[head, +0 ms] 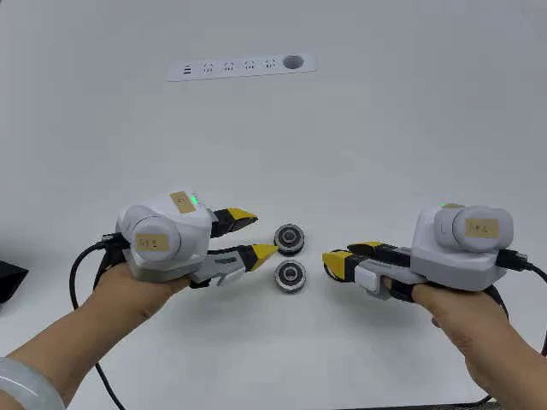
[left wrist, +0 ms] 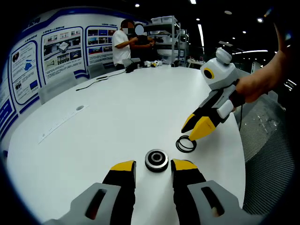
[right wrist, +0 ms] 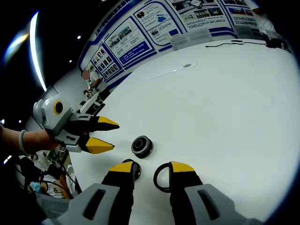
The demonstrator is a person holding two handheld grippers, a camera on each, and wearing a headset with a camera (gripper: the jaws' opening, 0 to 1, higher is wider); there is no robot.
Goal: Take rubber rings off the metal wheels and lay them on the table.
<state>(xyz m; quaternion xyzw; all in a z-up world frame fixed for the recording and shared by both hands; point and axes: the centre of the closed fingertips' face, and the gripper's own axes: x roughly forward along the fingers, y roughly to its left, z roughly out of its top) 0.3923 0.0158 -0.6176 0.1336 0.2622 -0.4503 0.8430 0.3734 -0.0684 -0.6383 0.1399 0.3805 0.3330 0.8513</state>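
Observation:
Two small metal wheels with dark rims lie side by side on the white table, one farther (head: 290, 239) and one nearer (head: 291, 276). My left gripper (head: 253, 234) is open and points at them from the left. One wheel (left wrist: 156, 160) sits just ahead of its jaw tips, untouched. My right gripper (head: 346, 256) comes in from the right, open. A loose black rubber ring (right wrist: 161, 177) lies flat on the table between its jaws. That ring (left wrist: 186, 144) rests under the right gripper's yellow tips (left wrist: 202, 127). One wheel (right wrist: 142, 146) stands free, and the other wheel (right wrist: 133, 169) peeks from behind a jaw.
A white power strip (head: 241, 67) lies at the far side of the table. A black object (head: 8, 280) pokes in at the left edge. Cables trail from both grippers toward me. People stand at the table's far end (left wrist: 125, 44).

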